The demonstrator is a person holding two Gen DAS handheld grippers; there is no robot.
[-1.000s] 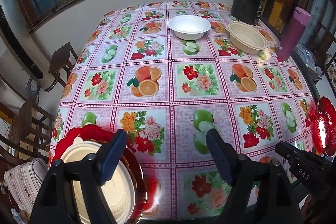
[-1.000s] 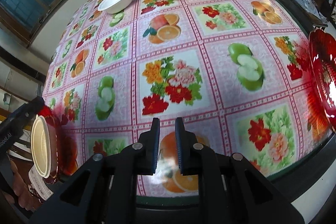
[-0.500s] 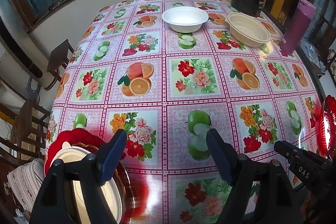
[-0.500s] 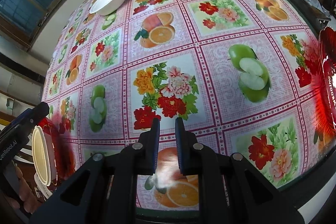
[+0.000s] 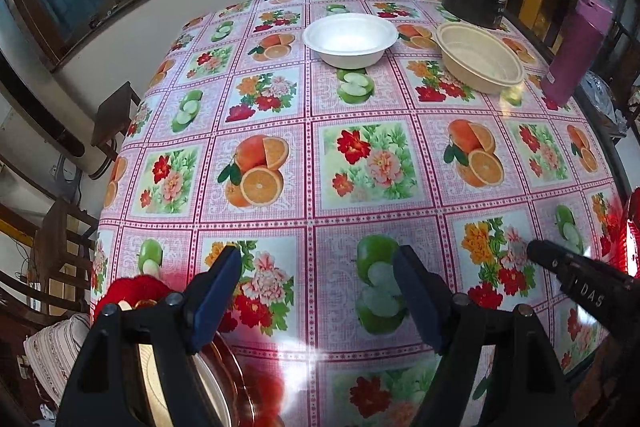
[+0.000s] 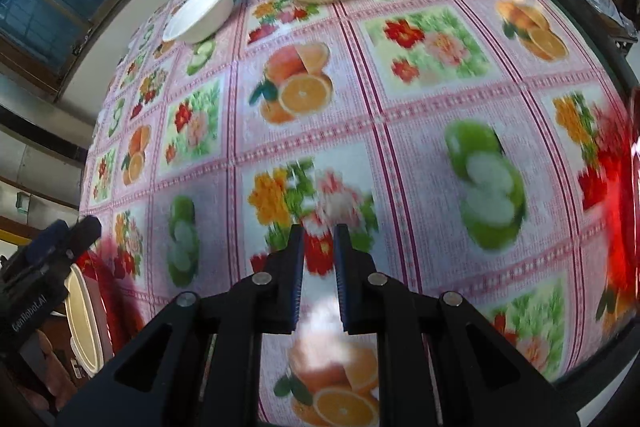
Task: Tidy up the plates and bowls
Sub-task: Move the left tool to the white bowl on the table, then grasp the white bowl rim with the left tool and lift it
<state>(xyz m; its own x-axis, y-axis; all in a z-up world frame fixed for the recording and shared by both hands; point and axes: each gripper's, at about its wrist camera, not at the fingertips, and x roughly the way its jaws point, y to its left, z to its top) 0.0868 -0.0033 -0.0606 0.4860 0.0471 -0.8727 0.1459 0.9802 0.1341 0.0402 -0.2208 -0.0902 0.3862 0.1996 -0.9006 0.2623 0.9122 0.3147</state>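
My left claw (image 5: 316,291) gapes wide, my right claw (image 6: 318,267) nearly pinched together on nothing. White bowl (image 5: 350,39) and beige bowl (image 5: 480,61) sit side by side at the tabletop's (image 5: 360,167) far end.

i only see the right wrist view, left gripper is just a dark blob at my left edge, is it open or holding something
Observer: The left gripper is wide open and holds nothing; only tablecloth shows between its fingers.
Operator: whats under it, i see a cream rim on something red
Observer: A cream plate lies in a red plate at the table's near left corner, partly hidden behind the gripper's left finger.
Operator: anything in the white bowl
Observer: No. The left wrist view looks down into the white bowl, and it is empty.
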